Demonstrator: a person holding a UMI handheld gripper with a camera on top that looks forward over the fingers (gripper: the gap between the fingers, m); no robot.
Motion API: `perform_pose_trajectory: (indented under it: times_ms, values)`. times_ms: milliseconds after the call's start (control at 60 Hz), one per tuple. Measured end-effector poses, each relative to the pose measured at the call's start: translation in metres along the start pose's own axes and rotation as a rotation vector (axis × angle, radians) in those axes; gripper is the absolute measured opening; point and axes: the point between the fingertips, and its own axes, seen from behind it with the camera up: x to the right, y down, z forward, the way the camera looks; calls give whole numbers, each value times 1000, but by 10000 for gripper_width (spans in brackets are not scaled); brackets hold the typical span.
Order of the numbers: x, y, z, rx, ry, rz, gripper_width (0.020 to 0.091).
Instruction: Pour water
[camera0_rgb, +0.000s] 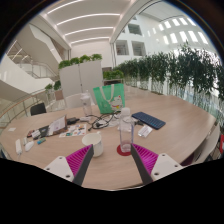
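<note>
A white cup (89, 148) stands on the round wooden table (170, 135), just ahead of my left finger's tip. To its right, a clear glass vessel (126, 134) stands on a red coaster (124, 151), just ahead of my right finger. My gripper (112, 162) is open above the table's near edge. Its magenta pads (78, 160) are spread wide, with only bare tabletop between them. I cannot tell whether either vessel holds water.
A green stand (108, 97) rises at the table's far side, and a dark blue flat case (148, 120) lies to the right. Papers, cables and small items (52, 128) crowd the left part. A row of potted plants (175, 72) stands beyond the table.
</note>
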Motion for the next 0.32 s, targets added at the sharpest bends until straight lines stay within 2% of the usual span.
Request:
perform_pose_trajectory:
  times_ms: [317]
  values:
    - [-119, 11, -147, -13, -29, -41, 827]
